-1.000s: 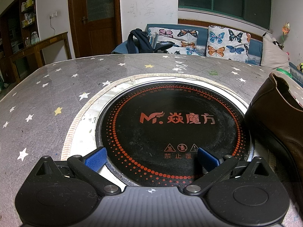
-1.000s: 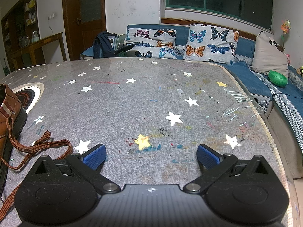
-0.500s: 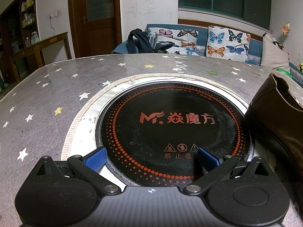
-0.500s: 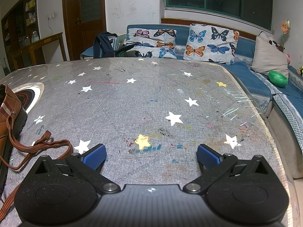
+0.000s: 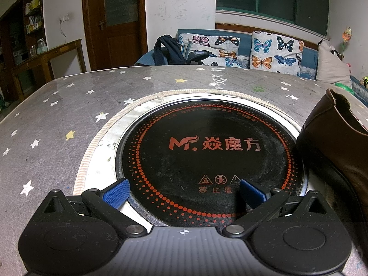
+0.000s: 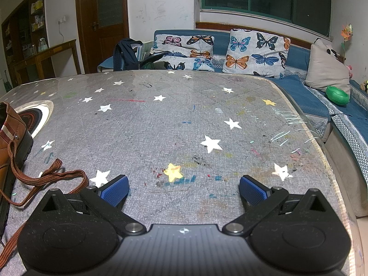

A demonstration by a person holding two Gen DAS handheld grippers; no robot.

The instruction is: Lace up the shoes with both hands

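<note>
Nothing has moved since the earlier frames. Left wrist view: left gripper point(image 5: 184, 193) spread wide, empty, over the black cooktop point(image 5: 207, 161); brown shoe point(image 5: 340, 138) at its right edge. Right wrist view: right gripper point(image 6: 184, 191) spread wide, empty, over the starred table cover point(image 6: 184, 126); shoe point(image 6: 11, 142) far left, its brown lace point(image 6: 46, 179) loose on the cover near the left finger.

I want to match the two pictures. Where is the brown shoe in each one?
Left wrist view: the brown shoe is at the right edge, its heel end beside the round black cooktop.
Right wrist view: the brown shoe is at the left edge, its lace trailing on the table.
Shared landmark: the butterfly cushions on the sofa.
</note>
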